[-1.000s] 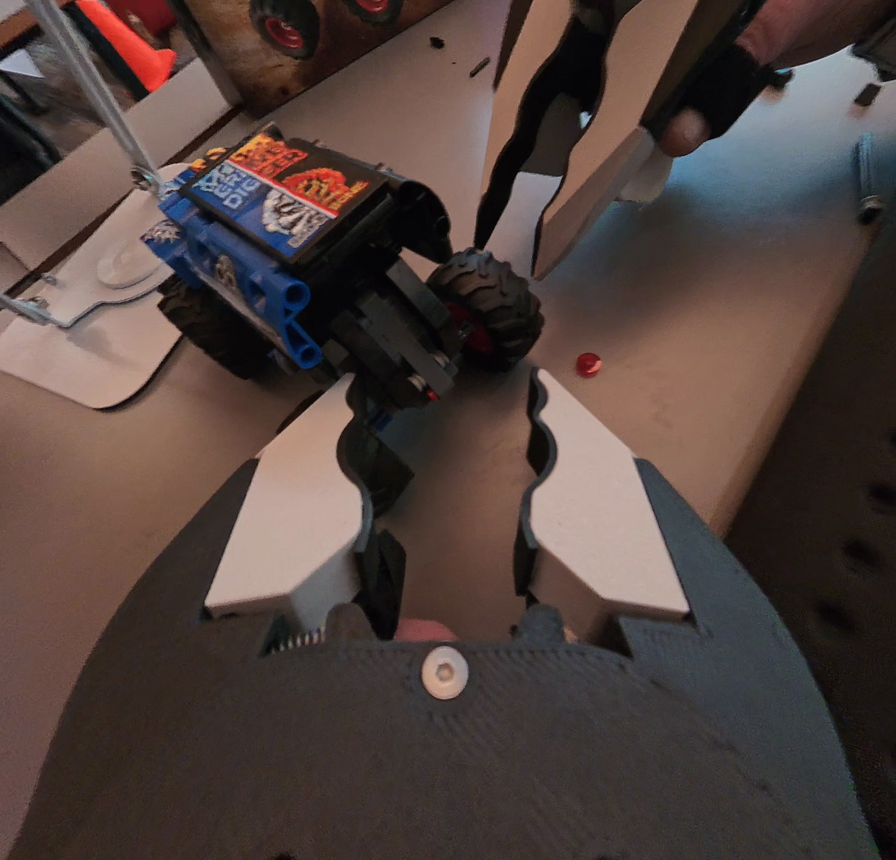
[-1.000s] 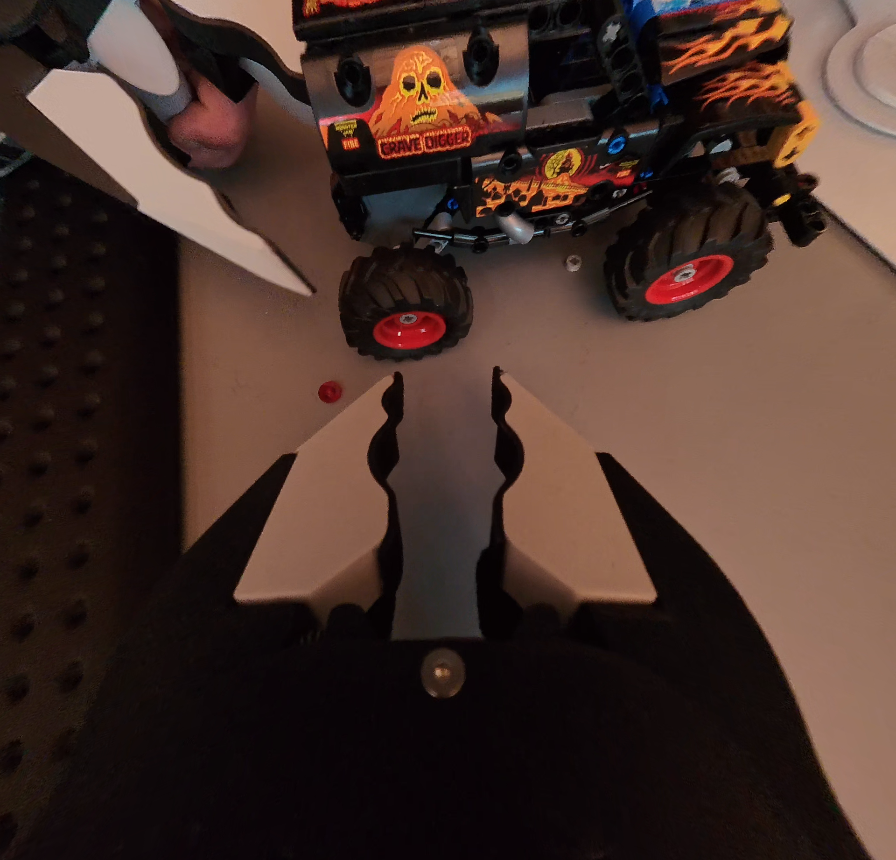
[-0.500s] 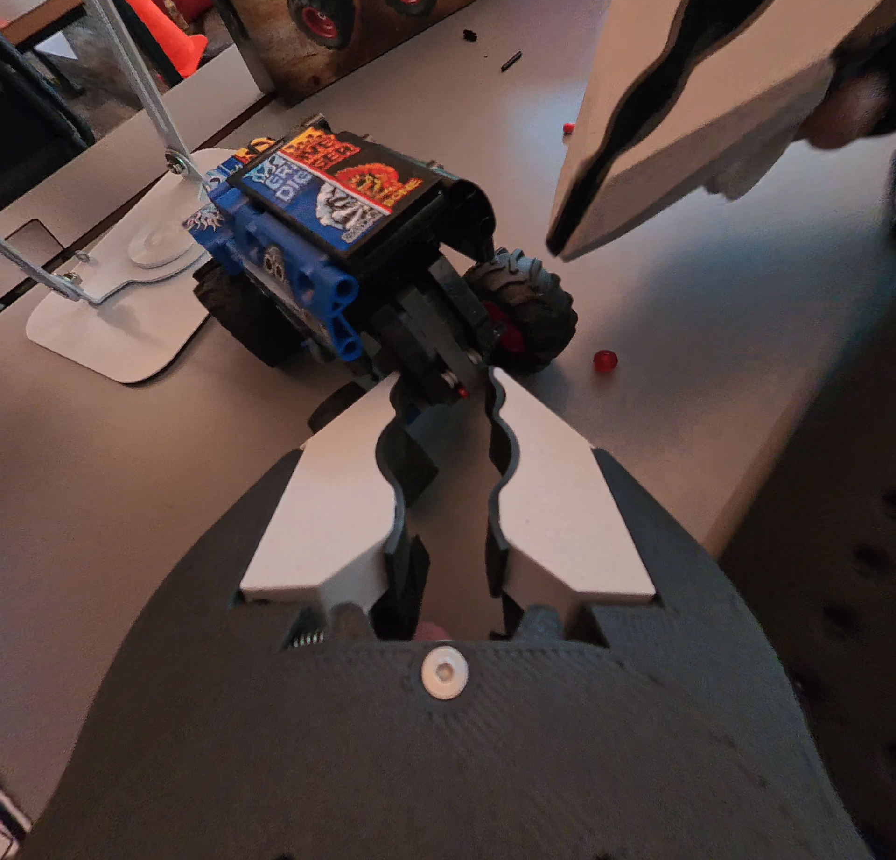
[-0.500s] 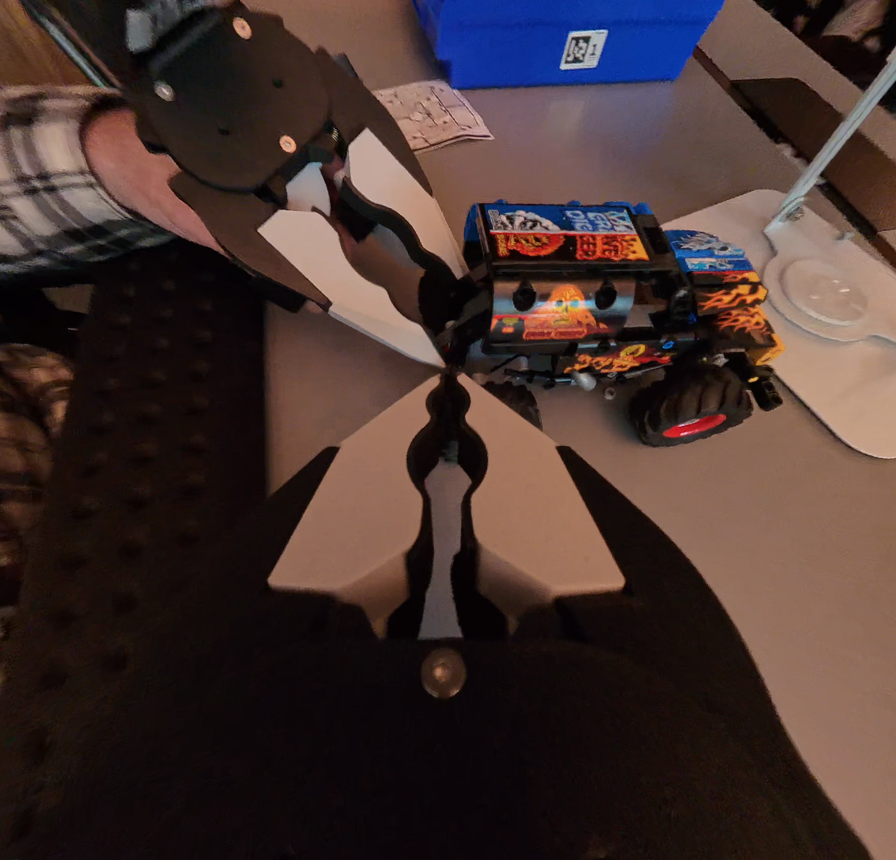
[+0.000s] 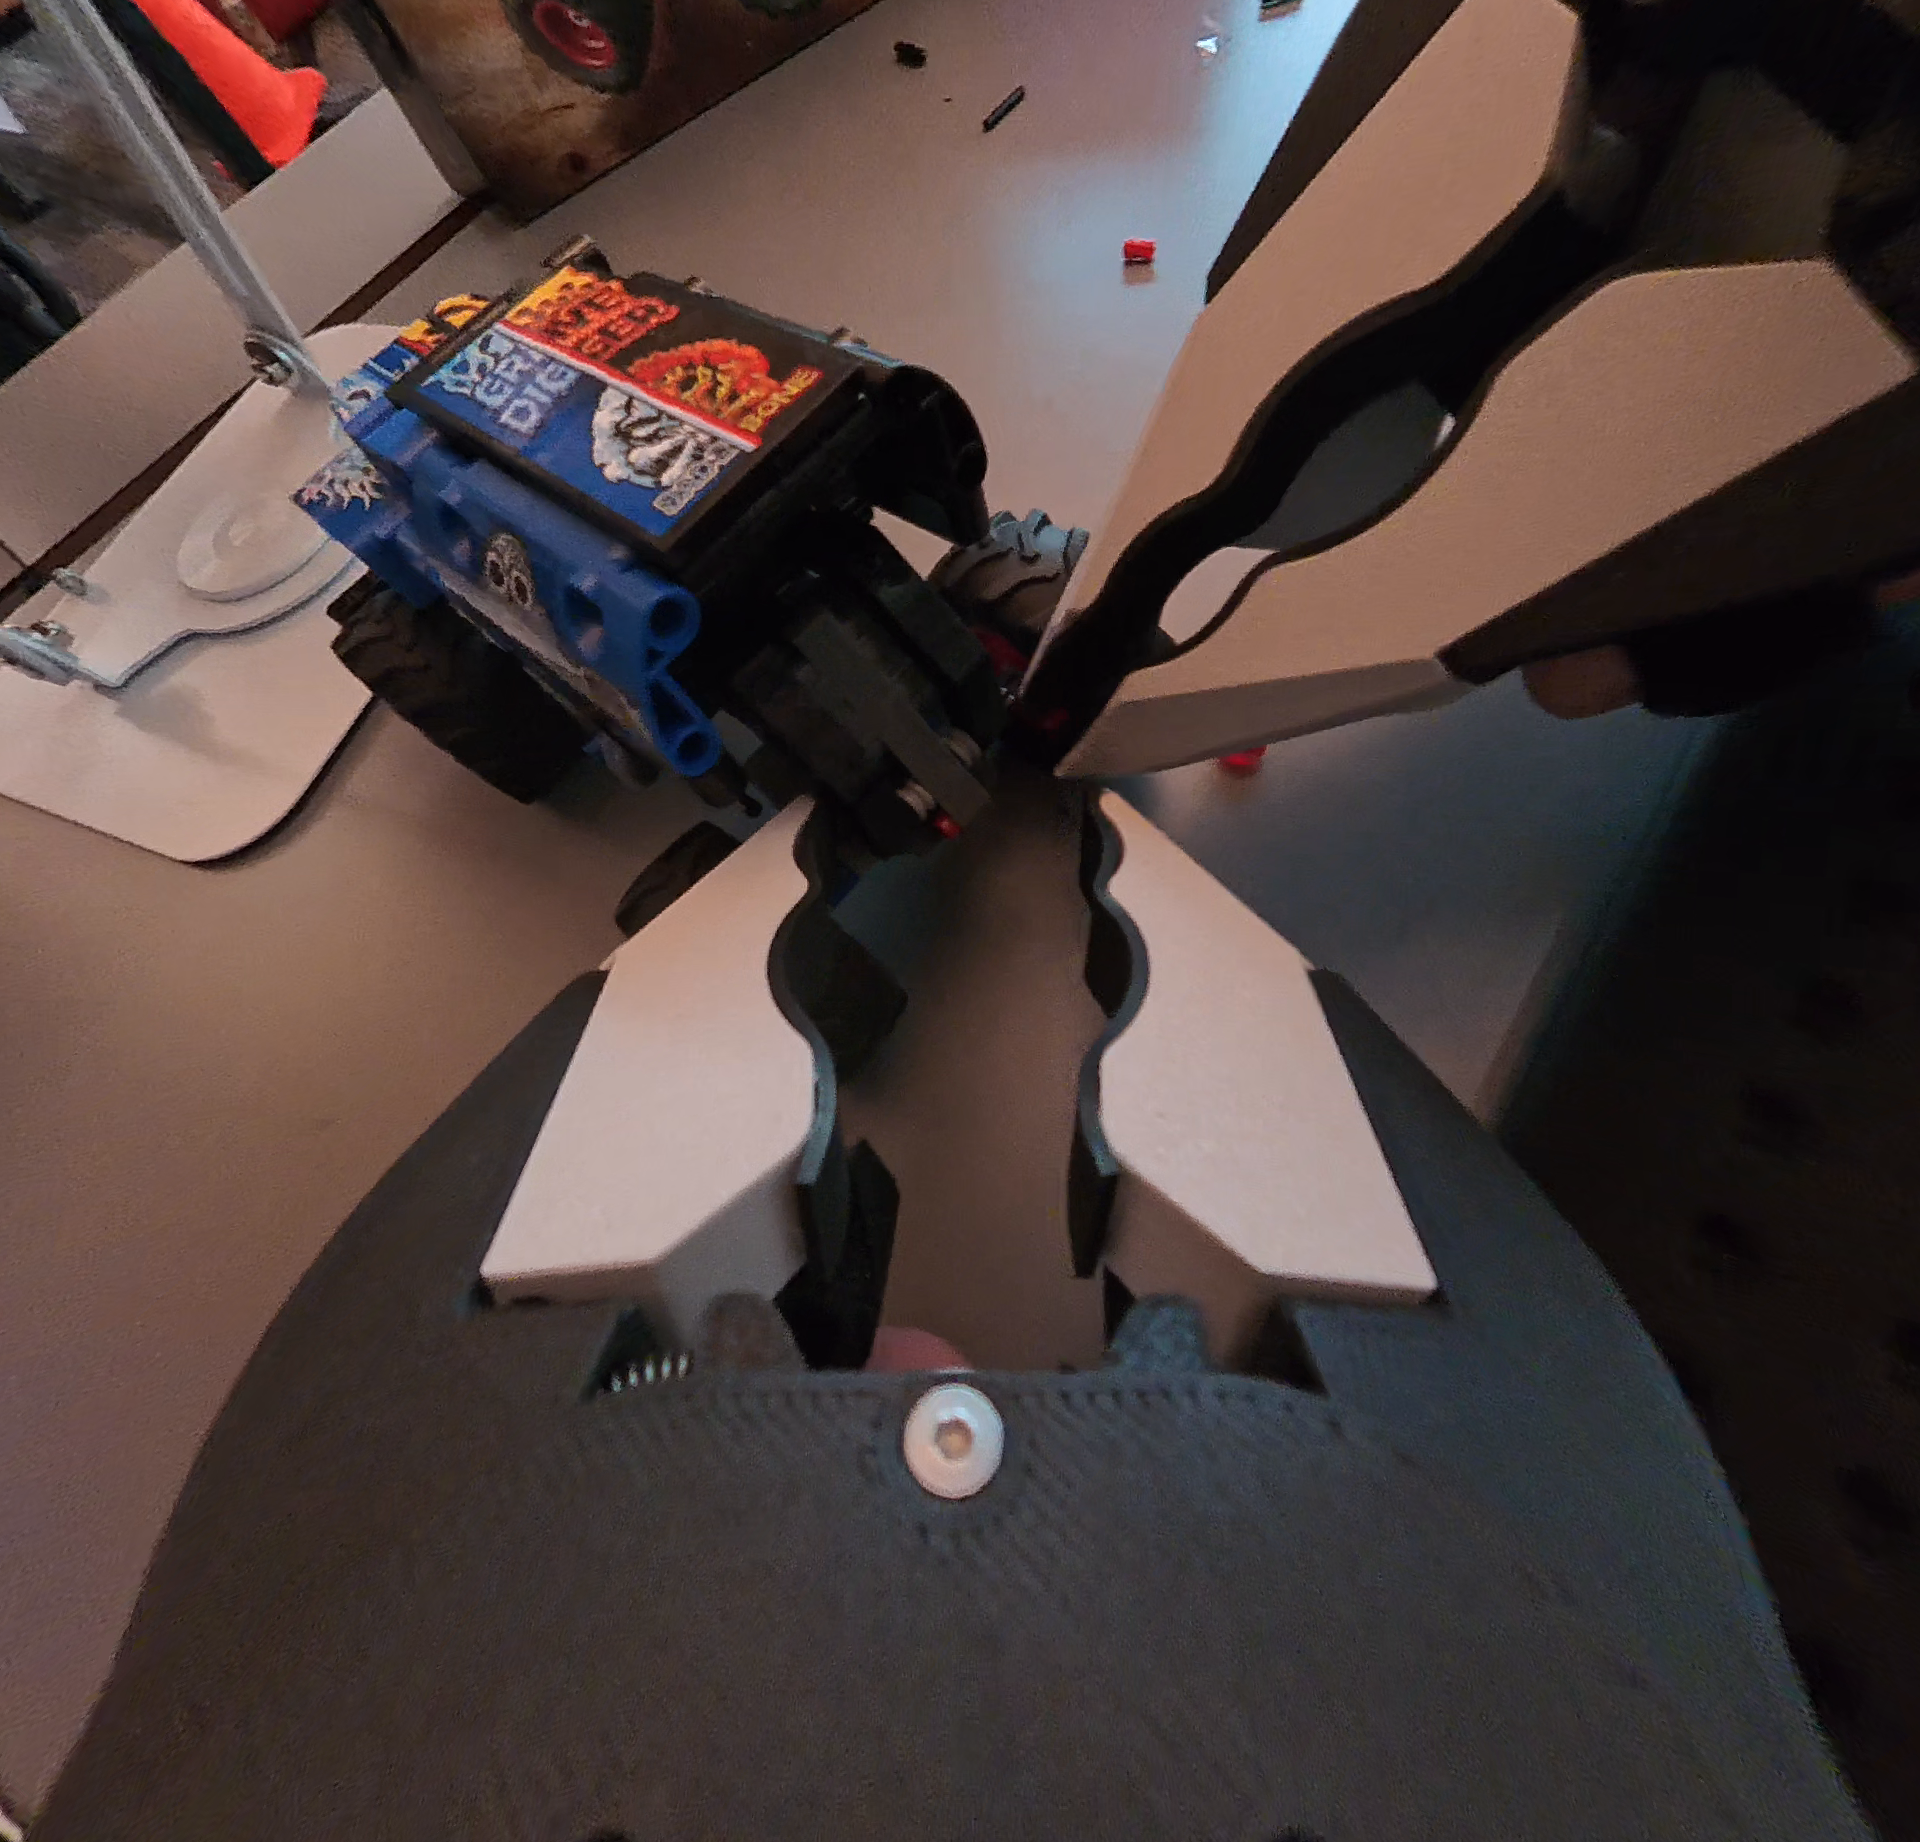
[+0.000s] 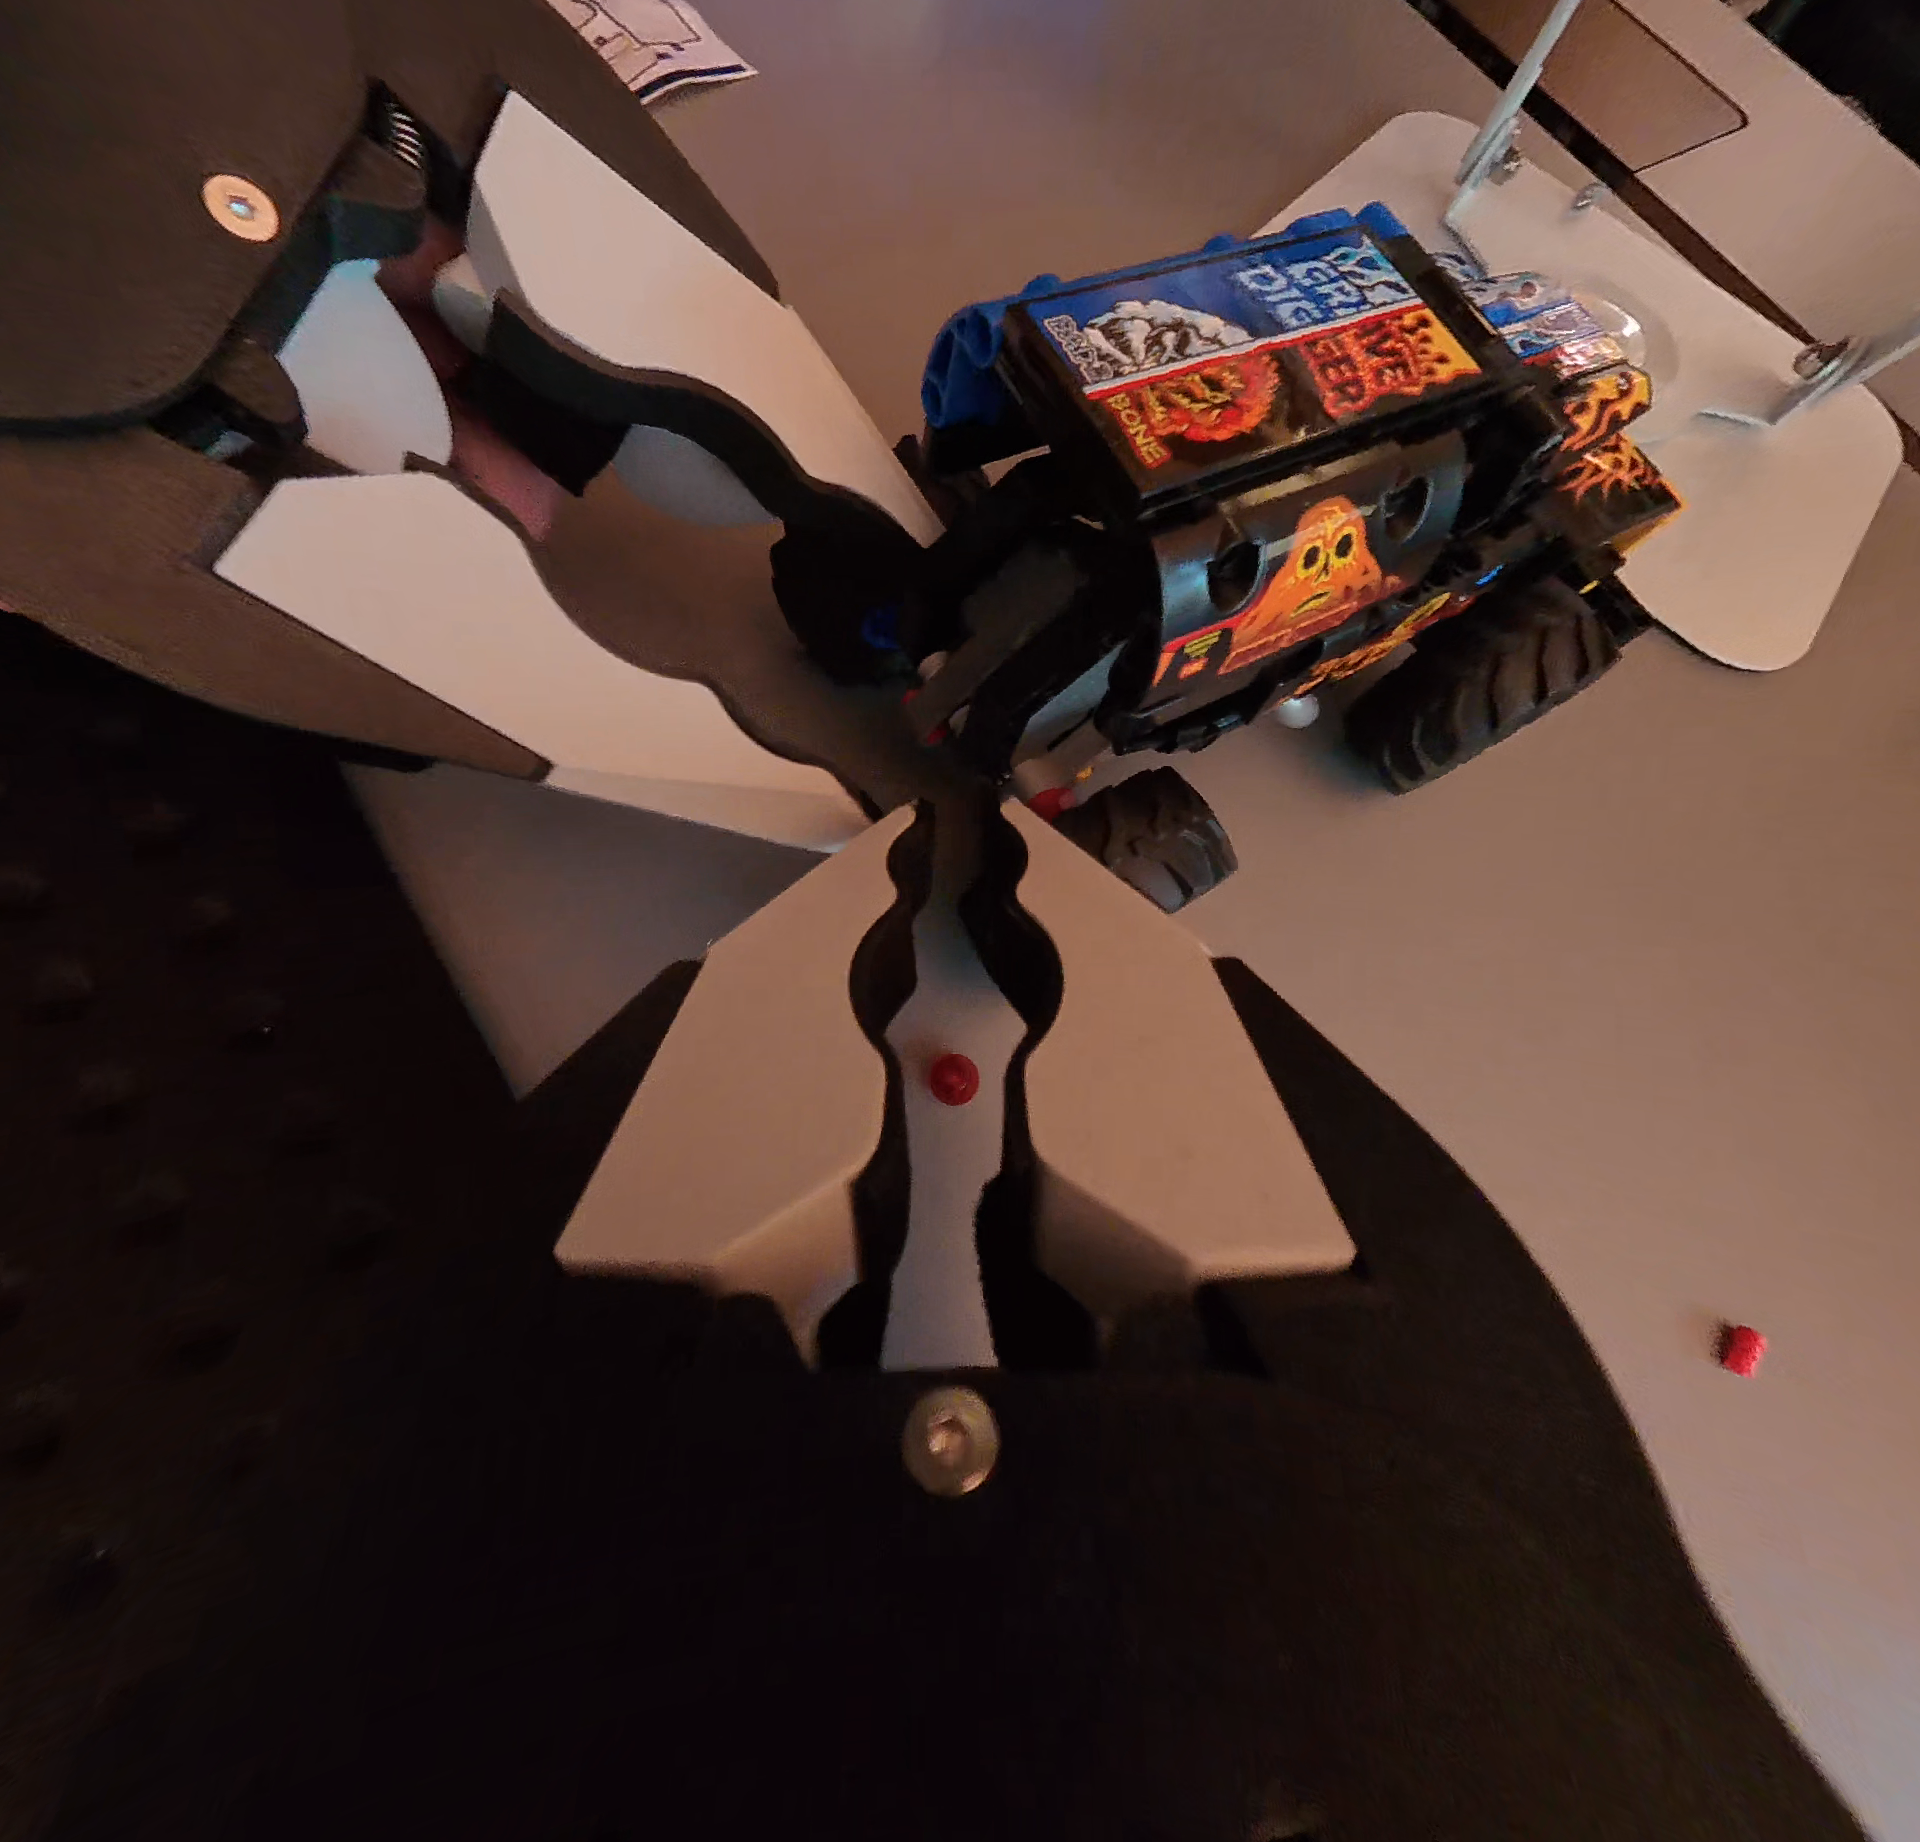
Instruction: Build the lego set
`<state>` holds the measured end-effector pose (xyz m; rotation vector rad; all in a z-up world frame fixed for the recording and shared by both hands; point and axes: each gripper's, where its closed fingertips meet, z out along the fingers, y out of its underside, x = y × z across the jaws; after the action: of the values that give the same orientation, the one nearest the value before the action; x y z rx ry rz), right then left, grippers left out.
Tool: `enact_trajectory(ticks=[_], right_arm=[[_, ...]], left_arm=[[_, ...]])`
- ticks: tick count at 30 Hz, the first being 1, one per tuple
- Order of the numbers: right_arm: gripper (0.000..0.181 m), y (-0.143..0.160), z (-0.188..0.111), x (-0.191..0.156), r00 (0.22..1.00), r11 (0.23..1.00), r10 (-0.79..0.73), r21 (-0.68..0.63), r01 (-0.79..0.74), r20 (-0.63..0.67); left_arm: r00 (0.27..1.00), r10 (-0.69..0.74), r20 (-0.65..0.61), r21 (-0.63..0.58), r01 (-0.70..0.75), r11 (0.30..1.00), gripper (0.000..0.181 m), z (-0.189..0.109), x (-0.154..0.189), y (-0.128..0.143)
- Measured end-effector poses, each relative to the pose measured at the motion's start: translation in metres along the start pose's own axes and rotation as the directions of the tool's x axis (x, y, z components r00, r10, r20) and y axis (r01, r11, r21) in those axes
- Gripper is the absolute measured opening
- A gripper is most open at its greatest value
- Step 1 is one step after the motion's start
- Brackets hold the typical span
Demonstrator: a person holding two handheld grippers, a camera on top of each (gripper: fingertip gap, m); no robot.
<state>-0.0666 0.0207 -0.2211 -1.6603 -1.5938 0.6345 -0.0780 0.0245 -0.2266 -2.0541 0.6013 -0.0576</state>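
- Left wrist view: the left gripper [image 5: 951, 816] has its jaws parted, the left finger lying against the underside of the monster truck [image 5: 665, 535] at its rear end and the right finger free; nothing is clamped between them. The truck stands tilted on the grey table [image 5: 260, 1044], one rear wheel [image 5: 1013, 571] just behind the tips of the right gripper [image 5: 1039, 743], which come in from the upper right.
- Judgement: the left finger seems to serve as a prop, so it should hold firm while the other tool works on the rear axle.
- Right wrist view: the right gripper's jaws are nearly closed, tips at the truck's rear chassis beside a small wheel [image 6: 1158, 842]; whether they pinch a piece I cannot tell.
- A red stud [image 6: 951, 1077] lies on the table beneath the fingers, another red piece [image 6: 1737, 1349] well apart.
- Press gently and straight, lest the tilted truck roll away.
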Motion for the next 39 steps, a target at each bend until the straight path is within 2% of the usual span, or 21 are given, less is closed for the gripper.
enact_trajectory(ticks=[7, 12, 25, 39], right_arm=[[0.019, -0.0022, -0.0012, -0.0025, 0.997, 0.998, 0.056, 0.016, -0.055, -0.058], [0.018, -0.004, 0.0008, -0.0017, 0.987, 0.992, 0.118, 0.05, -0.113, -0.11], [0.01, -0.0065, 0.0036, -0.0002, 0.965, 0.972, 0.232, 0.065, -0.226, -0.122], [0.002, -0.0084, 0.0043, 0.0016, 0.954, 0.962, 0.271, 0.081, -0.262, -0.128]], left_arm=[[0.999, 0.034, -0.041, 0.006, -0.034, 0.999, 0.049, -0.0053, 0.0046, 0.0022], [0.998, 0.041, -0.038, 0.015, -0.04, 0.999, 0.049, -0.0048, 0.0047, 0.0024], [1.0, -0.014, -0.016, 0.034, 0.014, 0.999, 0.048, -0.0035, 0.0048, 0.0011], [0.999, -0.053, 0.003, 0.032, 0.053, 0.998, 0.051, -0.0018, 0.0062, 0.0016]])
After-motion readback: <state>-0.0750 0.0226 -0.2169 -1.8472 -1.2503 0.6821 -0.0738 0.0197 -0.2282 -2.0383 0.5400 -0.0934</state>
